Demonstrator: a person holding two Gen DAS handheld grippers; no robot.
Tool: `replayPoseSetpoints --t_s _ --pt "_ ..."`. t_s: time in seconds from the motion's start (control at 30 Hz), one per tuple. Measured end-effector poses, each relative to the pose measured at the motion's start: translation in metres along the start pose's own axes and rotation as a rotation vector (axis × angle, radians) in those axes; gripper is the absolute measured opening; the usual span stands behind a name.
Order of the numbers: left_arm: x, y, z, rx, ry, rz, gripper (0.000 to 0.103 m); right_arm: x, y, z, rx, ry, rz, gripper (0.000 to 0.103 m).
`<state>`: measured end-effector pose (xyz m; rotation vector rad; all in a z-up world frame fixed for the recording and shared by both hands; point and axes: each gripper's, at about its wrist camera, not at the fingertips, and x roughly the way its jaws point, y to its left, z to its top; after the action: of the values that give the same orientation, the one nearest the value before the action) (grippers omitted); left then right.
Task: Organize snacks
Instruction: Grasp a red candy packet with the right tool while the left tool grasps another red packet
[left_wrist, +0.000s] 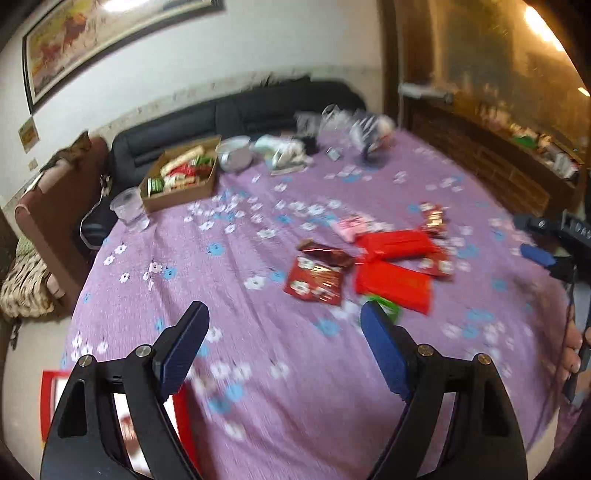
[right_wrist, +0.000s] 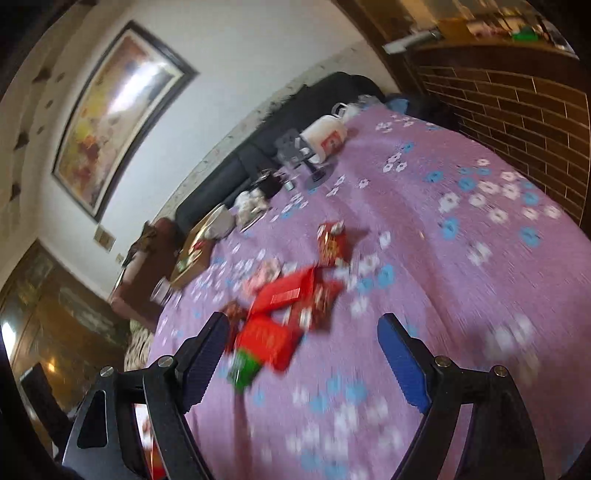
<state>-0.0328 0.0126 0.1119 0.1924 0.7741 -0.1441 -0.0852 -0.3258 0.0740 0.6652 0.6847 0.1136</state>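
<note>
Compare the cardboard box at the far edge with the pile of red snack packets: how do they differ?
The cardboard box stands at the table's far left edge, its packets inside; the red packets lie loose and overlapping on the purple cloth, nearer both grippers. Both hold red wrappers.

Ahead of our left gripper's (left_wrist: 284, 332) parted jaws, right of centre, red foil snack packets (left_wrist: 391, 266) lie clustered on the purple floral tablecloth (left_wrist: 258, 369); the brown cardboard box (left_wrist: 181, 177) of snacks sits far beyond, to the left.

White wall, framed painting (left_wrist: 74, 40), black sofa (left_wrist: 236, 114), brick partition (right_wrist: 517, 122).
</note>
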Motion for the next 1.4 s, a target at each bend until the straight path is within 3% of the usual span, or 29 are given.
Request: replayPoseSetpoints --t_s 0.23,0.37,0.47,0.53,0.67,0.7,0.8,0.97,1.13,1.2,1.4 --pt "0.059 0.030 0.012 -0.094 0.115 0.042 0.085 0.089 -0.008 0.050 0.036 0.025 -0.104 0.085" --pt "0.068 0.037 0.016 -0.102 0.132 0.055 0.085 0.129 -0.005 0.061 0.046 0.062 -0.136 0.085" --pt "0.070 0.038 0.019 -0.101 0.134 0.052 0.085 0.149 -0.001 0.059 0.011 0.077 -0.229 0.083" --pt "0.074 0.035 0.022 -0.104 0.139 0.055 0.085 0.158 -0.002 0.055 -0.010 0.097 -0.263 0.075" --pt "0.090 0.025 0.027 -0.128 0.169 0.064 0.085 0.170 0.008 0.045 -0.142 0.121 -0.371 0.037" --pt "0.095 0.021 0.027 -0.137 0.179 0.068 0.085 0.170 0.009 0.041 -0.176 0.107 -0.393 0.036" --pt "0.108 0.009 0.027 -0.158 0.200 0.086 0.085 0.168 0.008 0.040 -0.226 0.109 -0.378 0.032" --pt "0.121 -0.016 0.022 -0.097 0.192 0.116 0.085 0.152 -0.024 0.057 -0.042 0.138 -0.201 0.030" --pt "0.128 -0.028 0.015 -0.015 0.161 0.127 0.085 0.147 -0.025 0.059 -0.019 0.137 -0.162 0.030" --pt "0.129 -0.028 0.014 -0.015 0.147 0.109 0.085 0.144 -0.024 0.061 -0.006 0.127 -0.127 0.030" --pt "0.130 -0.040 0.012 0.020 0.140 0.011 0.085 0.144 -0.025 0.060 0.007 0.127 -0.126 0.030"
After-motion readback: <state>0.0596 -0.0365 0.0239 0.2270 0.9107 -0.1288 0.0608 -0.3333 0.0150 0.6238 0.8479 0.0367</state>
